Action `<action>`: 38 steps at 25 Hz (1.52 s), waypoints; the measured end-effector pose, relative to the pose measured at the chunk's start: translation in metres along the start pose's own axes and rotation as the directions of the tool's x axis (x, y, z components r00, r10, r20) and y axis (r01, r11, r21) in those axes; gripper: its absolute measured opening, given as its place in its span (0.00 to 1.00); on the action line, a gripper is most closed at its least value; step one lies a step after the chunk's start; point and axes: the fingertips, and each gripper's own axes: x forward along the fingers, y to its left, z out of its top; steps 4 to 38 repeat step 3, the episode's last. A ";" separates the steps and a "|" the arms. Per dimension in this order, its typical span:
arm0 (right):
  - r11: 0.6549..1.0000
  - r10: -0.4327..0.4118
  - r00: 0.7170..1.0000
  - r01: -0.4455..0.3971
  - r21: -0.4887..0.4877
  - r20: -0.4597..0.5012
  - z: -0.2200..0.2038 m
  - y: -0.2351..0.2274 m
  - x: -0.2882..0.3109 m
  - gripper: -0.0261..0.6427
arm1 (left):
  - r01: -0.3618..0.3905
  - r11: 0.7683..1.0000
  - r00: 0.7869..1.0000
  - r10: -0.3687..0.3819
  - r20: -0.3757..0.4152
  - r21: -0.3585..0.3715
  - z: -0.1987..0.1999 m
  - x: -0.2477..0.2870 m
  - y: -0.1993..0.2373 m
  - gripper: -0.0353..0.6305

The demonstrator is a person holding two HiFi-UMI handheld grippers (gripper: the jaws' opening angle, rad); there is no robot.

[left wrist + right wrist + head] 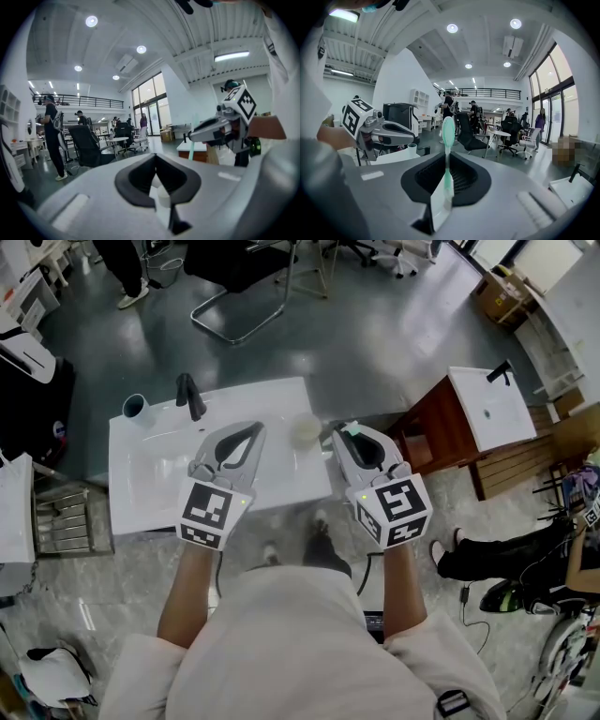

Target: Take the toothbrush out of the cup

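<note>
Already the pale grey, round plastic cup stands empty at the far left corner of the white basin worktop, close to the corner's edges. It looks light, so a careless sweep past it would likely tip it off.

Just right of the cup is a black bent tap. It is the one hard thing on that side that a returning arm could catch.

Over the middle of the worktop hover the left tongs, clenched on nothing. They sit near their neighbour, and a small drift to the right could knock what the other pair carries.

Over the right edge, the right tongs are grasping the slim mint-green and white plastic toothbrush. It is held by the lower handle with the bristle head standing upright, well apart from the cup. The removal looks done, so the danger now lies in the hold.

The handle is narrow and smooth, and the pads pinch only a short stretch of it. A jolt or a slackened squeeze could let it pivot or slide out. It would probably miss the worktop and land on the stone floor. A pale round thing at the far edge, between the two pairs, is too blurred to name.
</note>
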 end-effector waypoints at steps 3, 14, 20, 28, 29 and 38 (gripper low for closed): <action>1.000 0.002 1.000 -0.002 -0.001 -0.002 -0.002 -0.003 0.001 0.09 | 0.002 1.000 1.000 -0.002 -0.002 0.000 -0.001 0.003 -0.002 0.06; 1.000 0.002 1.000 -0.002 -0.001 -0.002 -0.002 -0.003 0.001 0.09 | 0.002 1.000 1.000 -0.002 -0.002 0.000 -0.001 0.003 -0.002 0.06; 1.000 0.002 1.000 -0.002 -0.001 -0.002 -0.002 -0.003 0.001 0.09 | 0.002 1.000 1.000 -0.002 -0.002 0.000 -0.001 0.003 -0.002 0.06; 1.000 0.002 1.000 -0.002 -0.001 -0.002 -0.002 -0.003 0.001 0.09 | 0.002 1.000 1.000 -0.002 -0.002 0.000 -0.001 0.003 -0.002 0.06; 1.000 0.002 1.000 -0.002 -0.001 -0.002 -0.002 -0.003 0.001 0.09 | 0.002 1.000 1.000 -0.002 -0.002 0.000 -0.001 0.003 -0.002 0.06; 1.000 0.002 1.000 -0.002 -0.001 -0.002 -0.002 -0.003 0.001 0.09 | 0.002 1.000 1.000 -0.002 -0.002 0.000 -0.001 0.003 -0.002 0.06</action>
